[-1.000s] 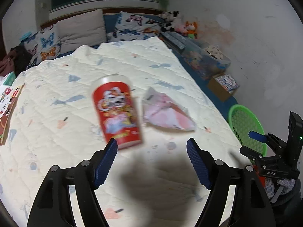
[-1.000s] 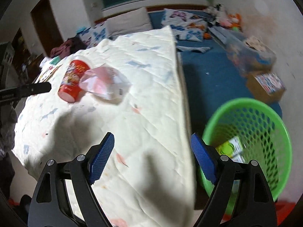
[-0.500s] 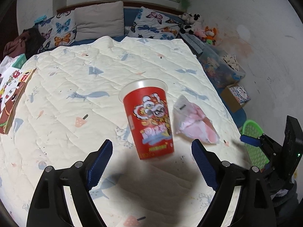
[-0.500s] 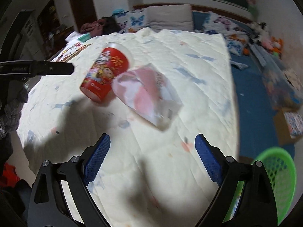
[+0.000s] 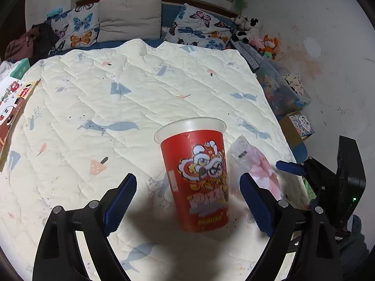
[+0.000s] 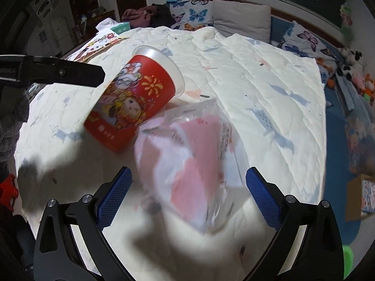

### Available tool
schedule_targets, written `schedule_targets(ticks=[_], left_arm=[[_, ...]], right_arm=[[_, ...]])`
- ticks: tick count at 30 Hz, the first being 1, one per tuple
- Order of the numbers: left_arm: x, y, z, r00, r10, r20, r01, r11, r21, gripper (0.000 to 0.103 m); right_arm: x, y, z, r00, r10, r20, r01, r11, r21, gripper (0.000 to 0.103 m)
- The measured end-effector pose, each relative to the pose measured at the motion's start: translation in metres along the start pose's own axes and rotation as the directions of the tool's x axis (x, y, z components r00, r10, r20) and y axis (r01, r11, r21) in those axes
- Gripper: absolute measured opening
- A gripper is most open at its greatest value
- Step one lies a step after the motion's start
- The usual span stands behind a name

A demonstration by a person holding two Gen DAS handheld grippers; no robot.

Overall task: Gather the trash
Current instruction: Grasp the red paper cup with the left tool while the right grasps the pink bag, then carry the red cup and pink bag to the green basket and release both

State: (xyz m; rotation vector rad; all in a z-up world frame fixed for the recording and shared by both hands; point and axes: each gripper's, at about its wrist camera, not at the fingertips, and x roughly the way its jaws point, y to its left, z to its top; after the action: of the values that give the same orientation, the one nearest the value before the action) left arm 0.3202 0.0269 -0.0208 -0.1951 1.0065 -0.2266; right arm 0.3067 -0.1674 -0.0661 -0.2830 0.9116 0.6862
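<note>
While both pairs of fingers gape empty, your left gripper [image 5: 187, 202] straddles the upright red printed paper cup [image 5: 196, 175]; your right gripper [image 6: 188, 199] brackets the crumpled pink-and-clear plastic wrapper [image 6: 192, 164].

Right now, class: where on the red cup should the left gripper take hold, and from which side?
Grip the red cup across its middle wall, coming straight on with the left gripper. It stands nearly upright on the quilt between the open fingers, and the pink bag crowds its right side.
</note>
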Motion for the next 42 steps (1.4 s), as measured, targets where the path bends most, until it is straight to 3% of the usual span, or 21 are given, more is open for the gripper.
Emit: schedule_targets(ticks=[12, 17, 25, 29, 31, 36, 42], left_arm=[[0.030, 0.001, 0.012, 0.997, -0.049, -0.054, 0.047, 0.997, -0.055, 0.087], [0.044, -0.002, 0.014, 0.996, -0.056, -0.071, 0.051, 0.997, -0.065, 0.087], [0.055, -0.004, 0.015, 0.995, -0.061, -0.078, 0.056, 0.996, -0.069, 0.087], [0.058, -0.006, 0.012, 0.996, -0.052, -0.075, 0.048, 0.997, -0.055, 0.077], [0.060, -0.004, 0.012, 0.995, -0.060, -0.081, 0.055, 0.997, -0.062, 0.071], [0.055, -0.007, 0.009, 0.996, -0.061, -0.066, 0.058, 0.997, -0.052, 0.070], [0.039, -0.017, 0.003, 0.995, -0.084, -0.051, 0.083, 0.996, -0.021, 0.070]], right_arm=[[0.030, -0.014, 0.014, 0.998, 0.055, -0.039, -0.054, 0.998, 0.034, 0.097], [0.033, -0.020, 0.013, 0.999, 0.030, -0.041, -0.027, 0.997, 0.071, 0.096], [0.025, -0.031, 0.008, 1.000, 0.009, -0.024, -0.006, 0.992, 0.126, 0.067], [0.018, -0.036, 0.002, 1.000, 0.017, -0.003, -0.016, 0.986, 0.166, 0.059], [0.015, -0.035, -0.001, 1.000, 0.015, 0.001, -0.015, 0.985, 0.174, 0.057], [0.009, -0.031, -0.009, 1.000, 0.010, 0.006, -0.011, 0.982, 0.186, 0.051], [-0.008, -0.025, -0.017, 1.000, 0.003, 0.021, -0.007, 0.978, 0.209, 0.051]])
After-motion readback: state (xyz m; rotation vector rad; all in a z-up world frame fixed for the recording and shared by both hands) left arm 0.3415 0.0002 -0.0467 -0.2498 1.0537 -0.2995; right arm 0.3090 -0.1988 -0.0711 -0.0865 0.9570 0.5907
